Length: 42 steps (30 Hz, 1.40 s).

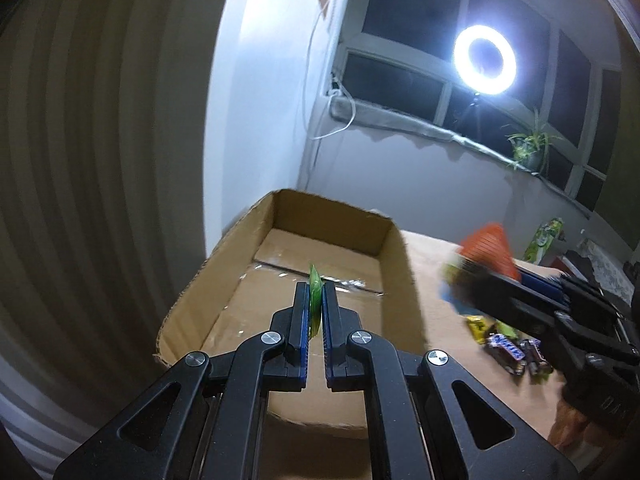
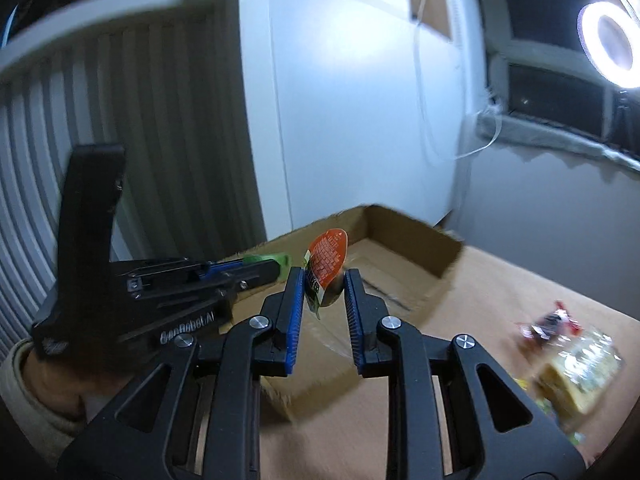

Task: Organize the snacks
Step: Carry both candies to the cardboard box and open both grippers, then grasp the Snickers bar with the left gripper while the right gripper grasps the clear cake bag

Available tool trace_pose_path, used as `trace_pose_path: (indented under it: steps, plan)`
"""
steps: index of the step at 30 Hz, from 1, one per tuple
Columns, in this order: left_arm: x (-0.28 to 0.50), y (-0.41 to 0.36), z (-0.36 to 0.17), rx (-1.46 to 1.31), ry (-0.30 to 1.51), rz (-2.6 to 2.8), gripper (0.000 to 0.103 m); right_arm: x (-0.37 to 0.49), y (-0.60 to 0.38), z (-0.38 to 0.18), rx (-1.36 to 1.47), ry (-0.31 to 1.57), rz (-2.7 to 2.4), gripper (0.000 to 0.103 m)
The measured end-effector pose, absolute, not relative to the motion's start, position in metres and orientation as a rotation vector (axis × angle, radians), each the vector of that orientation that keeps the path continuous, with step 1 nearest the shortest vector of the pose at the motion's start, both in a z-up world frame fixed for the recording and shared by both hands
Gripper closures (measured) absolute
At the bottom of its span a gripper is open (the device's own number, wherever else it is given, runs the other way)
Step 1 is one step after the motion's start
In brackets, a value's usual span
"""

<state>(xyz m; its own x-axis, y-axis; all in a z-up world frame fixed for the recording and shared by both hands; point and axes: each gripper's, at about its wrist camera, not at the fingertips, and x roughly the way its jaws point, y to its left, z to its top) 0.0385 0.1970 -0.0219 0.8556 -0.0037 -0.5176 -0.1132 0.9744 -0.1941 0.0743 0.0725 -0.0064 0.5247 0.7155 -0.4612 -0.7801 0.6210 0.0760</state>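
Note:
My left gripper (image 1: 316,292) is shut on a thin green snack packet (image 1: 315,300) and holds it above the open cardboard box (image 1: 396,256). It also shows in the right wrist view (image 2: 276,266), with the green packet (image 2: 268,259) at its tip. My right gripper (image 2: 322,280) is shut on an orange-lidded snack cup (image 2: 326,266) above the box's (image 2: 432,252) near edge. In the left wrist view the right gripper (image 1: 476,268) and its orange cup (image 1: 490,246) are blurred, right of the box.
Loose snacks lie on the brown table (image 2: 500,280) right of the box: chocolate bars (image 1: 510,350), a yellow packet (image 1: 478,326), a red wrapper (image 2: 550,322) and a clear bag (image 2: 580,372). A ring light (image 1: 485,59) and a plant (image 1: 530,148) stand at the window.

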Motion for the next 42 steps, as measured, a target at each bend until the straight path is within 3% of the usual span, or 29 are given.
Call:
trace_pose_path:
  steps: [1,3,4,5,12,16,19,23,42]
  plan:
    - [0.041,0.199,-0.026,-0.219,0.552,0.081,0.09,0.08,0.081,-0.014,-0.158,0.504,0.899,0.08]
    - [0.04,0.206,-0.03,-0.232,0.549,0.115,0.066,0.083,0.079,-0.021,-0.143,0.518,0.879,0.077]
    - [0.035,0.208,-0.032,-0.242,0.543,0.128,0.044,0.081,0.074,-0.024,-0.131,0.519,0.871,0.075]
    - [0.031,0.211,-0.033,-0.252,0.531,0.138,0.034,0.078,0.066,-0.025,-0.123,0.514,0.854,0.069]
    - [0.007,0.215,-0.034,-0.29,0.497,0.164,0.033,0.042,0.003,-0.033,-0.101,0.489,0.743,0.049]
    - [0.002,0.209,-0.031,-0.297,0.495,0.156,0.033,0.024,-0.026,-0.043,-0.127,0.507,0.691,0.047]
    - [-0.004,0.199,-0.025,-0.282,0.491,0.136,0.032,0.017,-0.04,-0.048,-0.138,0.513,0.645,0.039]
    - [-0.006,0.176,-0.017,-0.259,0.479,0.09,0.025,0.009,-0.06,-0.054,-0.111,0.521,0.622,0.038]
    - [0.005,0.046,-0.027,-0.094,0.573,-0.163,0.024,-0.007,-0.166,-0.085,-0.015,0.571,0.458,0.037]
